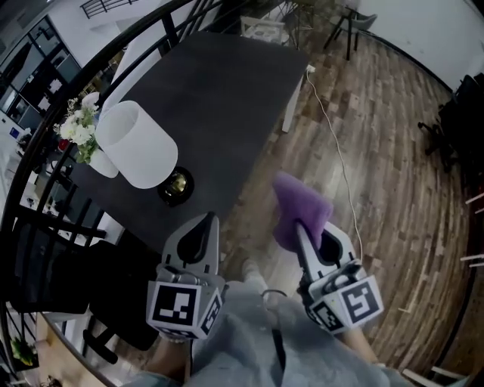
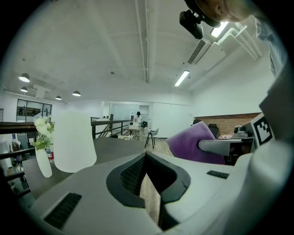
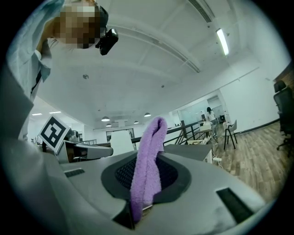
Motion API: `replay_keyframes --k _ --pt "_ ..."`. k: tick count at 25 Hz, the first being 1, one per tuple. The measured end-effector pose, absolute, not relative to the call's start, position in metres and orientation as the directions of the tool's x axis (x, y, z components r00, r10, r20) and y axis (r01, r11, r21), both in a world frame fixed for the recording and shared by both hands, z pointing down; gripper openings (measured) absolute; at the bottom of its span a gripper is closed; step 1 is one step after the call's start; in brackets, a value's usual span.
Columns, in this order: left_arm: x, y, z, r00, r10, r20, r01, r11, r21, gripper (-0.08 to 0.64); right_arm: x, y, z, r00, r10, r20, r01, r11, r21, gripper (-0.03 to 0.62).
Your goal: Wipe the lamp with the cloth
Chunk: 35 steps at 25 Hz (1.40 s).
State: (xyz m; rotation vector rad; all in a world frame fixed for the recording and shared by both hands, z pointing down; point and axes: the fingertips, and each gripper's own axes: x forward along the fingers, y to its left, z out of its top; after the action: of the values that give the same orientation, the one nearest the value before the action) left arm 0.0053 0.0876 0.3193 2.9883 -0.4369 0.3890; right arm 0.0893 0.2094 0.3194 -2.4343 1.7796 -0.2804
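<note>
The lamp has a white shade (image 1: 136, 143) tilted over a brass base (image 1: 176, 186) near the front edge of the dark table (image 1: 219, 91). In the left gripper view the lamp shade (image 2: 73, 142) stands ahead to the left. A purple cloth (image 1: 299, 208) sticks up from my right gripper (image 1: 300, 227), which is shut on it above the wooden floor, right of the table. The right gripper view shows the cloth (image 3: 149, 160) pinched between the jaws of the right gripper (image 3: 147, 183). My left gripper (image 1: 206, 221) hangs shut and empty just off the table's front corner, close to the lamp base.
A white vase of flowers (image 1: 79, 128) stands left of the lamp by a black railing (image 1: 45, 189). A black chair (image 1: 83, 280) sits below the table's near end. A white cable (image 1: 336, 159) runs across the floor. More chairs (image 1: 348, 23) stand at the far end.
</note>
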Motion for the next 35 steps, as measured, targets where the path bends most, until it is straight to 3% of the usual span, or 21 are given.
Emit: replay_keyframes --k 15,20,29,35 --pt "-0.007 -0.017 0.324 0.864 -0.440 0.243 -0.473 -0.876 0.096 0.002 0.099 0.072 0.313 0.064 -0.996 0.068 -0.979 -0.075 -0.189 0.051" --pt "-0.019 -0.035 0.322 0.833 -0.496 0.244 -0.529 -0.844 0.088 0.002 0.096 0.049 0.299 0.006 -0.998 0.059 -0.994 -0.013 -0.113 0.051" --pt "-0.036 -0.066 0.320 0.741 -0.628 0.239 -0.660 -0.746 0.084 0.002 0.116 -0.001 0.289 -0.063 -0.998 0.024 -0.991 0.060 -0.116 0.051" --pt "-0.043 -0.088 0.316 0.638 -0.731 0.242 -0.765 -0.635 0.101 0.002 0.126 -0.048 0.287 -0.200 -0.979 0.028 -0.975 0.197 -0.100 0.051"
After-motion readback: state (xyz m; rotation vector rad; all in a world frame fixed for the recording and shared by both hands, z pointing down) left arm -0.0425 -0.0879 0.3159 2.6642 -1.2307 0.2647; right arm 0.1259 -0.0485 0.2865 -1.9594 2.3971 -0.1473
